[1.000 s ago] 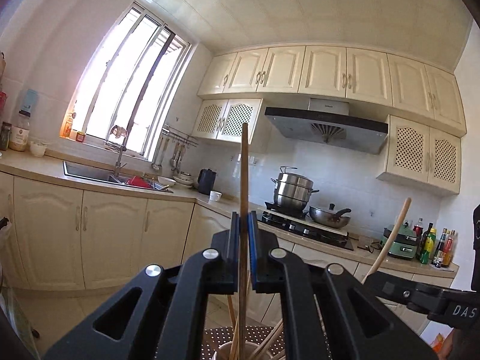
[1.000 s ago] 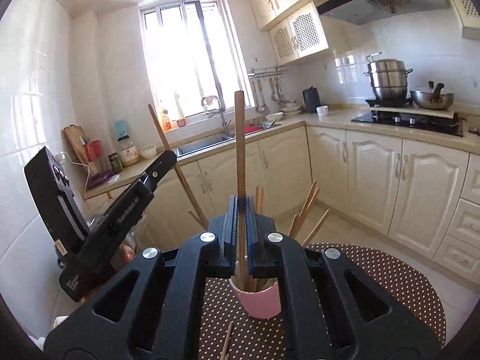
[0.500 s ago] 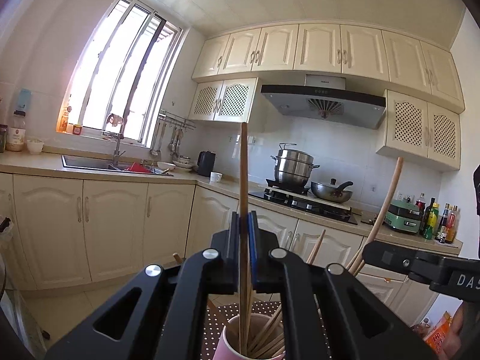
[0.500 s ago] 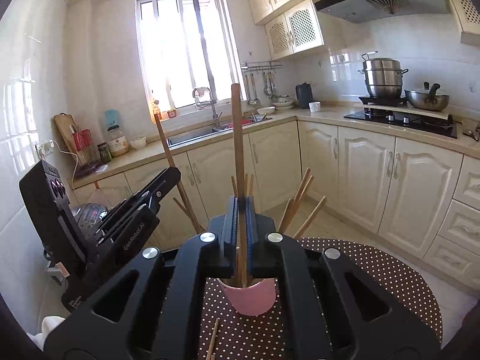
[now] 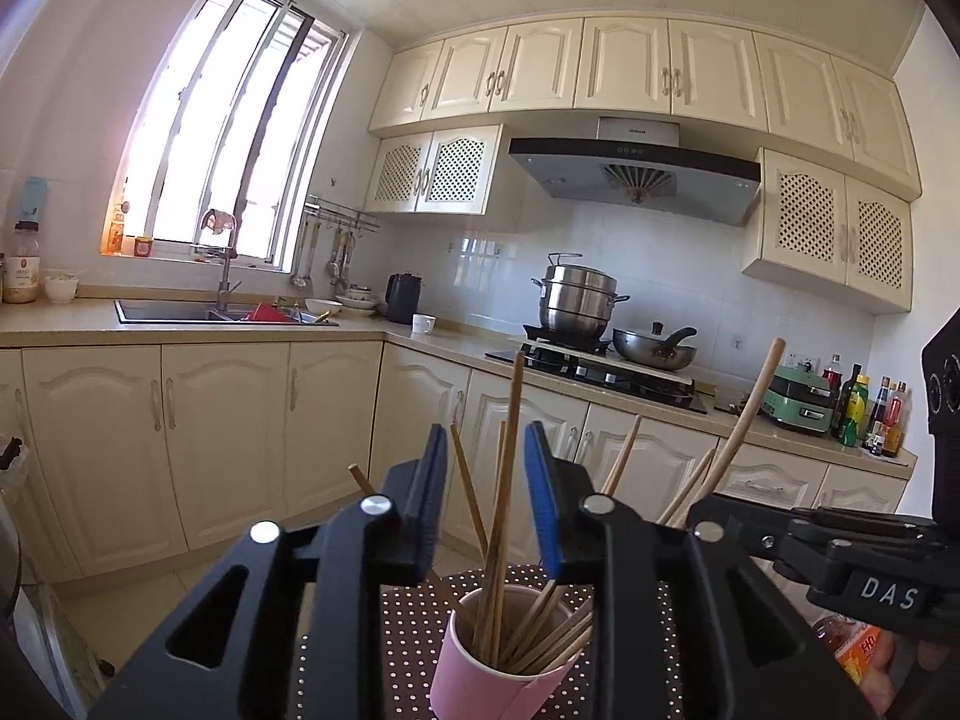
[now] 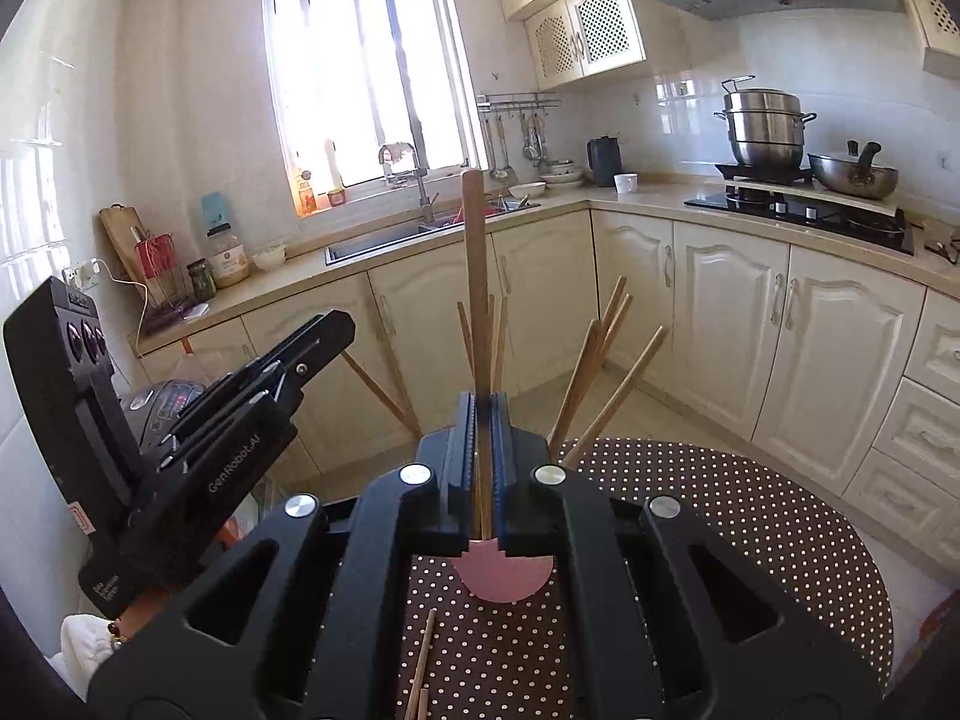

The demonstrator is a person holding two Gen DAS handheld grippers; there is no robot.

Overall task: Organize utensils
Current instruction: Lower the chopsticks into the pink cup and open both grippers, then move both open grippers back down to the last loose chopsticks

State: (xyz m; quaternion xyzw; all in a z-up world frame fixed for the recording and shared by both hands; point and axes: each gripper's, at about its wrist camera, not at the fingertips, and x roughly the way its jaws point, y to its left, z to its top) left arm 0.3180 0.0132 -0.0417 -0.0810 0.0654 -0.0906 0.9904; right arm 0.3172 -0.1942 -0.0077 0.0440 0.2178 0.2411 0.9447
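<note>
The left gripper (image 5: pixel 486 498) had just been opening, jaws clear of the chopstick (image 5: pixel 504 480) now standing in the pink cup (image 5: pixel 498 660) at lower centre. The right gripper (image 6: pixel 483 468) stayed clenched on 1 chopstick (image 6: pixel 477 300) above the cup (image 6: pixel 501 576). Next: lower, release, then collect the loose chopstick (image 6: pixel 420 666) on the dotted table (image 6: pixel 750 540).

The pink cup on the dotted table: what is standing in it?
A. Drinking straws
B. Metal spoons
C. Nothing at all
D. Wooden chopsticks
D. The pink cup holds a bundle of thin wooden chopsticks that fan out above its rim, seen clearly in the left wrist view.
</note>
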